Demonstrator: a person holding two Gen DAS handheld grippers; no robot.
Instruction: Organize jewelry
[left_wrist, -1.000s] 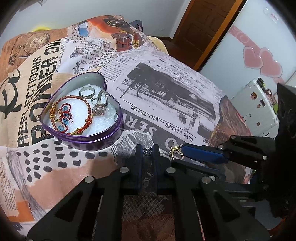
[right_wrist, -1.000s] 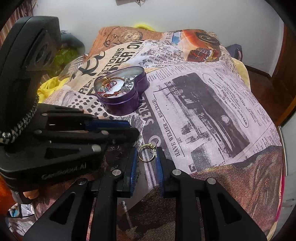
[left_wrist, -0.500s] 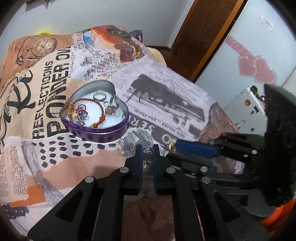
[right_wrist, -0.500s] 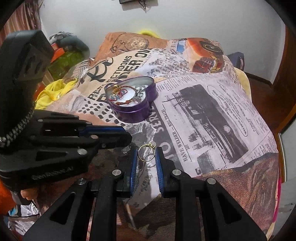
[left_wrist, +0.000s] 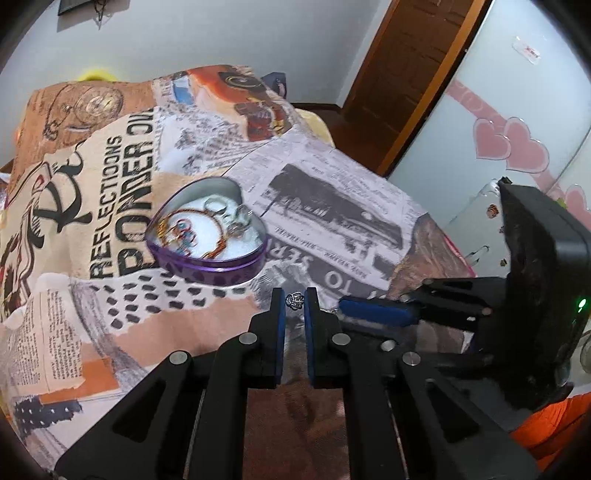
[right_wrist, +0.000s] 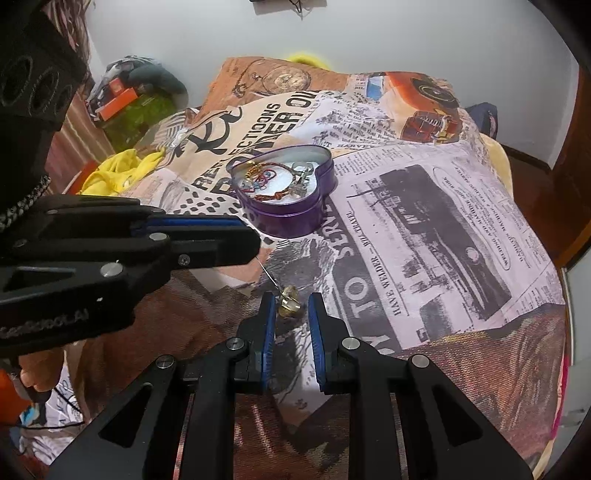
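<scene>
A purple heart-shaped tin (left_wrist: 207, 264) (right_wrist: 291, 216) stands on the printed bedspread, holding a red cord bracelet and silver rings on white padding. My left gripper (left_wrist: 294, 301) is shut on a small silver charm (left_wrist: 294, 300), a short way in front of the tin. In the right wrist view the left gripper (right_wrist: 255, 242) reaches in from the left. A thin thread (right_wrist: 269, 273) runs taut from its tip to a gold ring (right_wrist: 289, 302). The ring, blurred, sits between the pads of my right gripper (right_wrist: 291, 306), nearer the left pad. The right gripper (left_wrist: 341, 313) lies just right of the left one.
The newspaper-print bedspread (right_wrist: 424, 229) covers the whole bed. A wooden door (left_wrist: 413, 74) and a white cabinet with pink heart stickers (left_wrist: 509, 147) stand to the right. Yellow cloth (right_wrist: 114, 171) and clutter lie by the left wall. A hand (right_wrist: 33, 373) holds the left gripper.
The left gripper has risen and drawn back from the tin, which looks smaller and farther off. The gold ring has turned from face-on to a blurred, tilted pose on the taut thread.
</scene>
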